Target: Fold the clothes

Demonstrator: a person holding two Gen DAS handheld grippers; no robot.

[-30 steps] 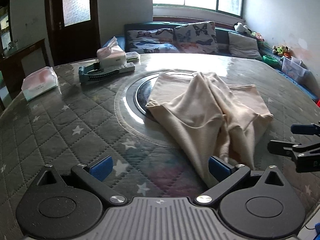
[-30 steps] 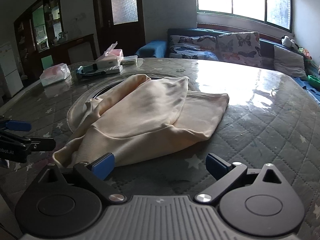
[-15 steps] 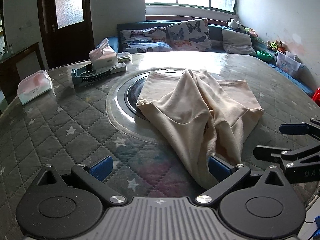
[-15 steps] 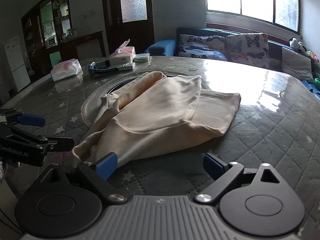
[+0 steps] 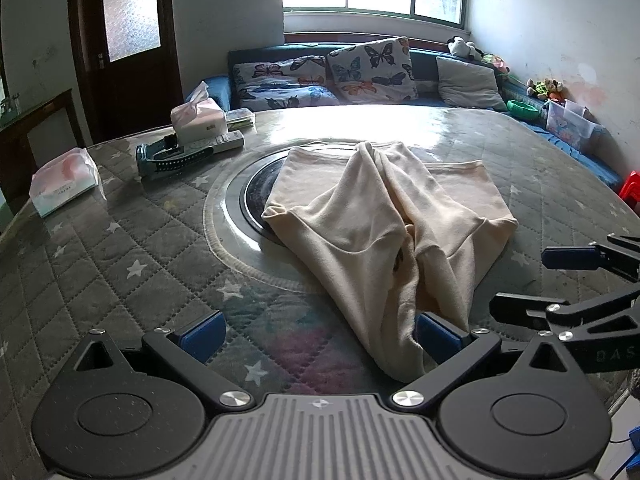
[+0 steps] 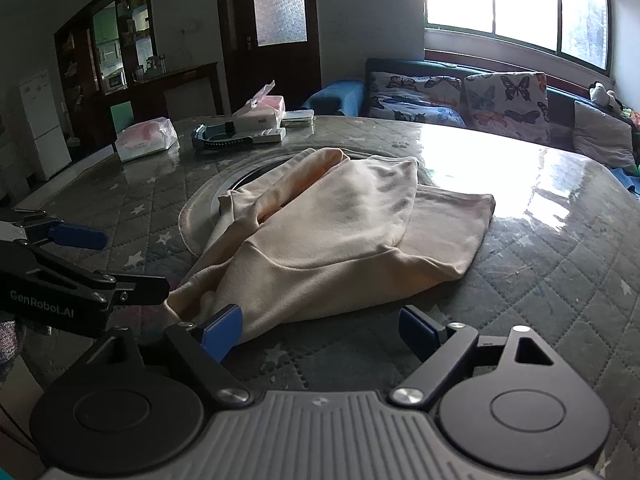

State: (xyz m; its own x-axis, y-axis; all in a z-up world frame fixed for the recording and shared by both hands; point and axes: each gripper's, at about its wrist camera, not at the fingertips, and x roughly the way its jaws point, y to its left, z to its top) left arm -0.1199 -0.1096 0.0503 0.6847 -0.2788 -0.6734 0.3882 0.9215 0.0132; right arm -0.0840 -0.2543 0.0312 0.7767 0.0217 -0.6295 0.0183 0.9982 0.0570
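Observation:
A cream garment (image 5: 384,224) lies rumpled and partly folded over on the quilted table (image 5: 100,260), across its round centre inset. My left gripper (image 5: 320,336) is open at the garment's near tip, which lies just inside its right finger (image 5: 438,338). From the right wrist view the garment (image 6: 340,236) spreads ahead. My right gripper (image 6: 320,330) is open with its jaws closing, and the cloth's near edge reaches its left finger (image 6: 222,332). No pad presses the cloth. Each gripper shows in the other's view: the right gripper (image 5: 560,280), the left gripper (image 6: 120,262).
At the table's far left stand a tissue box (image 5: 198,116), a soft tissue pack (image 5: 64,182), a remote (image 5: 218,144) and a dark teal device (image 5: 172,156). A sofa with butterfly cushions (image 5: 368,68) runs behind the table. The table's near edge is close below both grippers.
The right gripper's jaws have narrowed a little. Each gripper reaches further into the other's view. The garment has not moved.

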